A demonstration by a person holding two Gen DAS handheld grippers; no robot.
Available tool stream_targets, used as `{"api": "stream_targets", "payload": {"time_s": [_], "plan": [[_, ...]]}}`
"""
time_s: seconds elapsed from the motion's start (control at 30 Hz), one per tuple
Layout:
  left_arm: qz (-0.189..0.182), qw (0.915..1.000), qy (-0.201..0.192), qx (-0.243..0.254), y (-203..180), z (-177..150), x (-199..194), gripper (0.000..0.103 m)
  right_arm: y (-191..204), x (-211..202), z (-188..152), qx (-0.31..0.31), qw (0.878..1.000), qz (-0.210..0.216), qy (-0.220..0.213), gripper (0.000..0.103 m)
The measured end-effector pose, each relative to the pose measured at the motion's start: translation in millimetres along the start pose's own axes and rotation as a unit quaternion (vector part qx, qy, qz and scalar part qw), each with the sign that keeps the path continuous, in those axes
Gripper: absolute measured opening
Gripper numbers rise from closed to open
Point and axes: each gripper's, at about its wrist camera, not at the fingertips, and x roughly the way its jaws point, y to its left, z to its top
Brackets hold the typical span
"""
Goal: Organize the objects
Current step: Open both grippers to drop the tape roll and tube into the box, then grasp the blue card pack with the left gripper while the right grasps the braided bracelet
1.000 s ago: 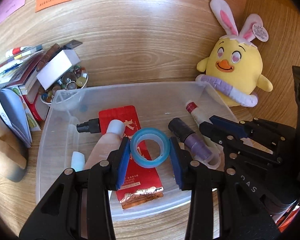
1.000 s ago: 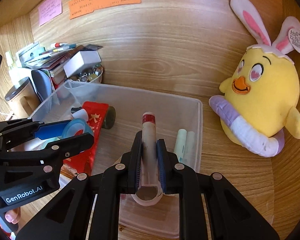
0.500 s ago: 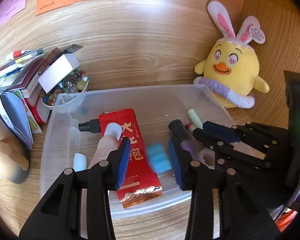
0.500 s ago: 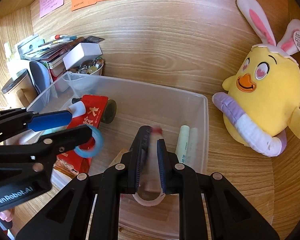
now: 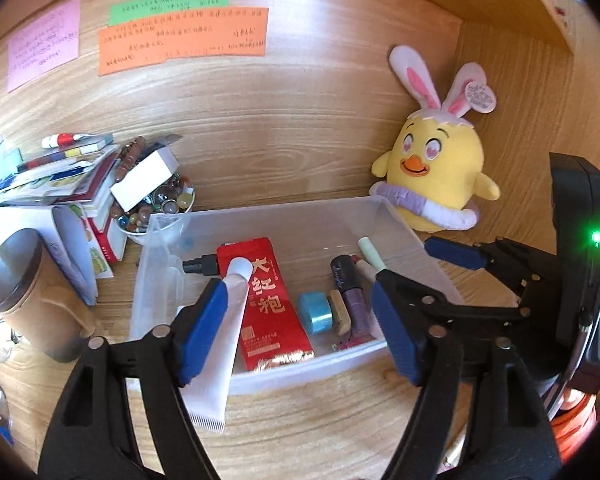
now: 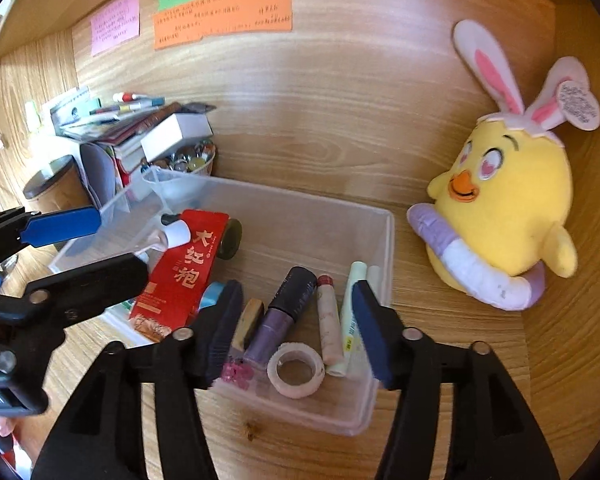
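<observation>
**Operator:** Report the position of the items relative to your claws.

**Technician:** Your left gripper stands open; its jaws have just been opening and nothing is clamped between them. The blue tape roll lies on the floor of the clear plastic bin, beyond and between the fingers, untouched. Your right gripper is also open, jaws just widened, nothing pressed. The pink-capped tube lies in the bin between its fingers, free of both pads.

**Operator:** Describe the items.

**Technician:** The tape roll is small, light blue, resting on its edge. The tube is slim, pale pink, with a red cap pointing to the far side. Beside it on the right lie two pale green sticks; on the left, a dark purple bottle and a tan block. A whitish tape ring sits at the near wall of the bin.

**Operator:** List surrounding objects and obstructions.

**Technician:** A red foil packet occupies the bin's left half, with a white tube leaning over the near rim just beside your left gripper's left finger. A yellow chick plush stands to the far right of the bin. A bowl of glass marbles, stacked books and a brown canister crowd the left side. Coloured notes are stuck on the far wall.
</observation>
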Motion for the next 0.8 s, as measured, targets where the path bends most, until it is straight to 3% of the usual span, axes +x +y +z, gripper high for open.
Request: {"api": "stream_targets", "payload": {"time_s": [0.13,0.4,0.8], "plan": [[-0.001,1.0,-0.005,0.002,1,-10,-18,0.083,-5,-21,-7,0.006,1.0,0.005,-0.011,0.066],[-0.002,0.9999,0.011,0.007,-2,-44,-37,0.089,-7,-61,-38,0.006,1.0,0.009,-0.024,0.074],[0.019,0.997,0.074,-0.013,8,-113,-42,0.089,12,-85,-112,-0.016,0.999,0.044,0.026,0.076]]}}
